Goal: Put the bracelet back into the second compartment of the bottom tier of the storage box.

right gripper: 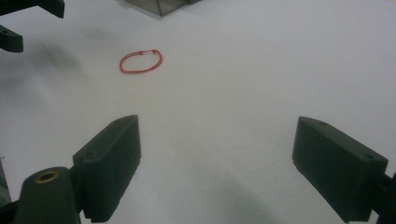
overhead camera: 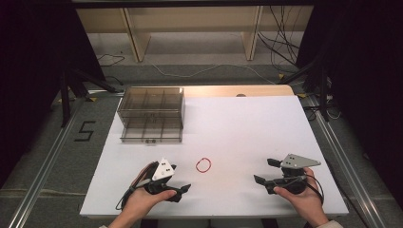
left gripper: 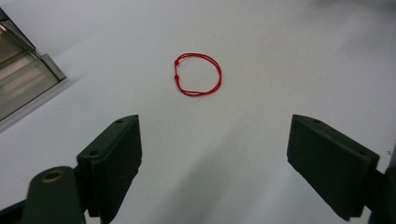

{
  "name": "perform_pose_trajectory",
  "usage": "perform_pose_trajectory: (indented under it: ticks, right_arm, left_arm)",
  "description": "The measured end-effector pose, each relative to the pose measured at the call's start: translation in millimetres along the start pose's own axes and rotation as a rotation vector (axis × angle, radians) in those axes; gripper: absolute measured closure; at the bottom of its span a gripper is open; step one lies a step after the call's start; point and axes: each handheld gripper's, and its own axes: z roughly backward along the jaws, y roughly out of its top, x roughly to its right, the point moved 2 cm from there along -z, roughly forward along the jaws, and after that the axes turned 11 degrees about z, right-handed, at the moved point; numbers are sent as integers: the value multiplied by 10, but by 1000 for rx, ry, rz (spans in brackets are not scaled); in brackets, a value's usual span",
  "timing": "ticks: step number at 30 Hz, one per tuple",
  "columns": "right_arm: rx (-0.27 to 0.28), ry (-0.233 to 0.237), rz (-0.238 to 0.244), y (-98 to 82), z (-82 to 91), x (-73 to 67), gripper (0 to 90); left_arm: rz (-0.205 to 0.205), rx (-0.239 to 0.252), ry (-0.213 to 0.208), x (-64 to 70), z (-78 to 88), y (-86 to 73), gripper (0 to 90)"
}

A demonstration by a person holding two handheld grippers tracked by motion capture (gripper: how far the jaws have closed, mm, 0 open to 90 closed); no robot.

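Observation:
A thin red string loop [overhead camera: 204, 165] lies flat on the white table [overhead camera: 237, 123], near the front and between the two grippers. My left gripper [overhead camera: 179, 179], held in a hand at the front left, points toward it with jaws open and nothing between them. In the left gripper view the loop [left gripper: 198, 74] lies a short way ahead of the gripper [left gripper: 215, 125]. My right gripper [overhead camera: 266, 171] is at the front right, also open and holding nothing. In the right gripper view the loop [right gripper: 141, 61] is farther off to the upper left of the gripper [right gripper: 217, 125].
A clear plastic drawer box [overhead camera: 152, 114] with compartments stands at the table's back left; its corner shows in the left gripper view [left gripper: 23, 79] and the right gripper view [right gripper: 163, 5]. The left gripper's jaws [right gripper: 18, 23] appear at the top left of the right gripper view.

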Motion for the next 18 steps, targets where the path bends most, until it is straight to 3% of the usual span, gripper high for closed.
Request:
perform_pose_trajectory:
  ticks: [9,13,18]
  right_arm:
    - [-13,-3,-7,2,-12,1,163]
    - [-10,-3,-4,6,-24,-1,163]
    - [-12,-4,-5,10,-32,-4,163]
  left_arm:
    - [15,1,-2,5,-135,122,225]
    - [23,12,16,-4,-206,218,263]
    - [71,-39,65,-94,-410,309,372]
